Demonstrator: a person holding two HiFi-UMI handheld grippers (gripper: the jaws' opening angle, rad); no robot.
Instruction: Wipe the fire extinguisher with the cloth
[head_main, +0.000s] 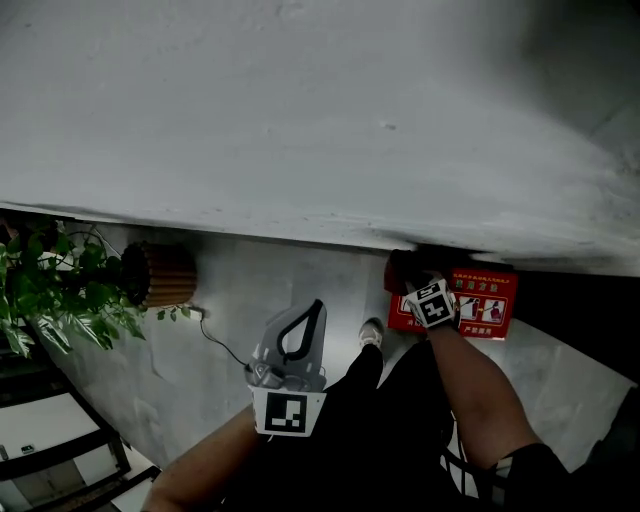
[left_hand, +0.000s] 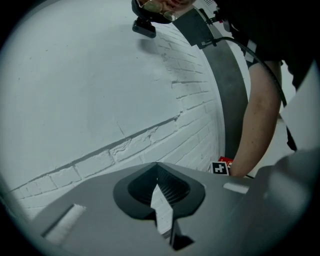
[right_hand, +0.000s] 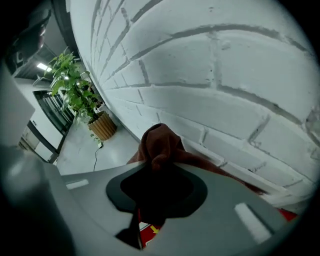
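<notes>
Here the right gripper (right_hand: 159, 172), clamped on the cloth (right_hand: 162, 142), hangs just beside the fire extinguisher box (head_main: 482, 303) at the wall's (head_main: 300, 120) foot, far right; the left gripper (head_main: 317, 305), jaws together and empty, lies farther off.

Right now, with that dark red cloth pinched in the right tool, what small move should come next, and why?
Probably ease the right gripper down until the cloth presses on the red extinguisher box. The jaws are shut on the cloth, which hangs close by the box at the foot of the wall, though whether they touch can't be told.
</notes>
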